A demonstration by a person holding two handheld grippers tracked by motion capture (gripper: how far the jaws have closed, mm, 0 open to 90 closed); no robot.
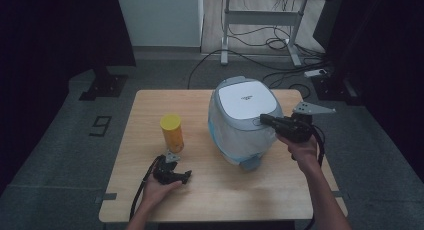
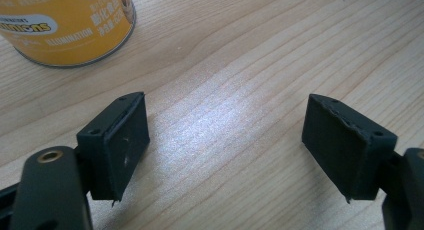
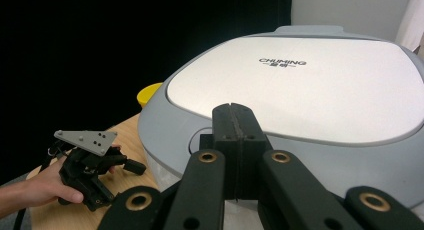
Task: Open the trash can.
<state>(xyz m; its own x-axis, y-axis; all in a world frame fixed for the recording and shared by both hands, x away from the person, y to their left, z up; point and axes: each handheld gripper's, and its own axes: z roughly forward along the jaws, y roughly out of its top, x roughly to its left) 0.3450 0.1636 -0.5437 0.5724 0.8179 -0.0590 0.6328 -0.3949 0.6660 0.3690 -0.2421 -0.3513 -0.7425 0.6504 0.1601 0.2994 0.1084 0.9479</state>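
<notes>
The rice cooker (image 1: 243,117), bulky, rigid and judged heavy with a smooth lid, stands on the bench (image 1: 150,110) at 1 o'clock of centre; right tool (image 1: 265,120) closed at its lid-release button; left tool (image 1: 187,176) open, empty.

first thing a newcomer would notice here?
The big grey-and-white rice cooker, lid shut, dominates the right half of the wooden table. The right gripper, jaws shut, points at the lid's front edge by the round button. Left of the cooker stands a yellow can, with the left gripper open and empty on the table in front of it.
</notes>
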